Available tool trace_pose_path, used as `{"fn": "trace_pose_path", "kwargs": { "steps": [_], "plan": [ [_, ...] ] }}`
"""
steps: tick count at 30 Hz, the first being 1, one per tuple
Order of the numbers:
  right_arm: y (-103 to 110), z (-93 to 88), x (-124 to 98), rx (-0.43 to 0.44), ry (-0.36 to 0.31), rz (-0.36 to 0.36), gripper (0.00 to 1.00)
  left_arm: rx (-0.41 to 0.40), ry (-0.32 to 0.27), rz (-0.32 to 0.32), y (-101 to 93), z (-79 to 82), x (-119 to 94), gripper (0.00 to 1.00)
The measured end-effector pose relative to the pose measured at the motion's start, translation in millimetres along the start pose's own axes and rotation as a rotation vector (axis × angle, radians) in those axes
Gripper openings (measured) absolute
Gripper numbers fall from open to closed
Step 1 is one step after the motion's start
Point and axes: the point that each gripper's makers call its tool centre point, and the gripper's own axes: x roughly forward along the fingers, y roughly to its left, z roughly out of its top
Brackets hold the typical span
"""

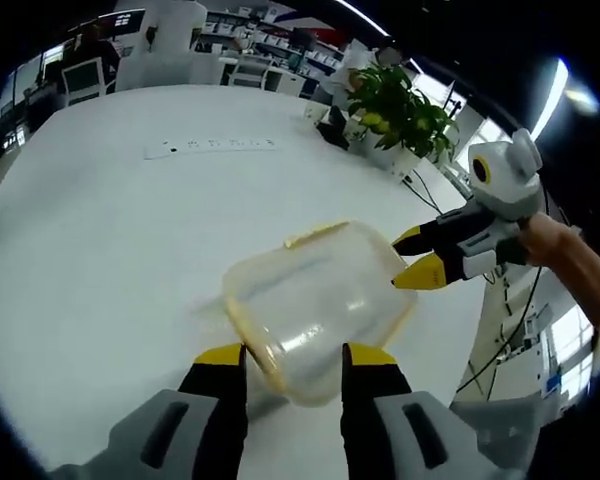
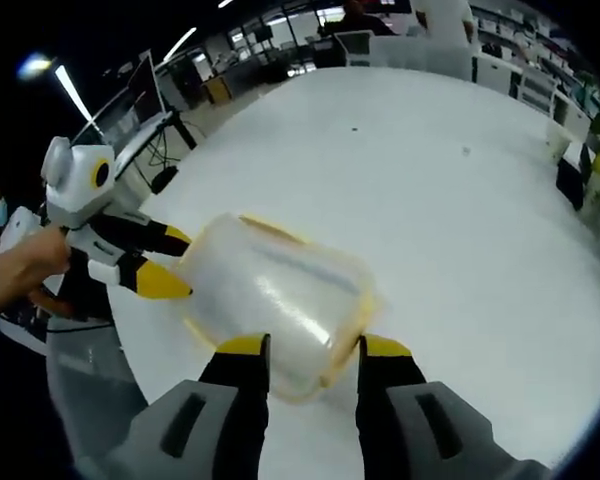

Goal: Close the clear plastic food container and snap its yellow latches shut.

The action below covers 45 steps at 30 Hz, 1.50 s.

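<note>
Left gripper (image 1: 294, 362): my jaws are spread, one tip on each side of the near end of the clear plastic food container (image 1: 315, 305); they bracket it, but I cannot tell whether the pads actually touch the wall, so I log it as straddling, not pinching. Just beyond the container's far right corner the right gripper (image 1: 417, 258) comes in from the right, jaws parted, its yellow tips at the container's edge; a hand (image 1: 570, 258) holds it.

Right gripper (image 2: 314, 352): the same picture mirrored; jaws spread, tips either side of the container's (image 2: 275, 300) near end; across it, at its far left edge, the left gripper (image 2: 170, 262) sits with jaws parted around that edge.

The container rests on the white table (image 1: 110, 240); the lid looks seated on top, with a yellow strip (image 1: 315, 235) along the far rim; latch (image 2: 365, 310) positions are blurred and I cannot say which are snapped.

Judgement: lid closing appears done or nearly done; the step in hand is latching. The next move calls for one gripper to steady the box while the other presses a yellow flap down over the rim; watch for the light box sliding on the smooth top.

A potted plant (image 1: 400, 110) stands well beyond.
</note>
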Motion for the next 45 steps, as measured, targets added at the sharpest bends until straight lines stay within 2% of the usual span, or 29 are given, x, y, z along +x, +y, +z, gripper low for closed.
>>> {"fn": "trace_pose_path", "kwargs": {
  "steps": [15, 21, 45],
  "plan": [
    [16, -9.6, 1, 0.023, -0.006, -0.014, 0.30, 0.014, 0.022, -0.012, 0.6, -11.2, -10, 0.30],
    [29, -15.8, 1, 0.028, 0.006, -0.018, 0.31, 0.024, 0.039, -0.018, 0.9, -19.7, -18, 0.30],
    [70, -32.9, 3, 0.041, -0.014, -0.019, 0.31, 0.024, 0.060, -0.020, 7.1, -52.0, -46, 0.30]
  ]
}}
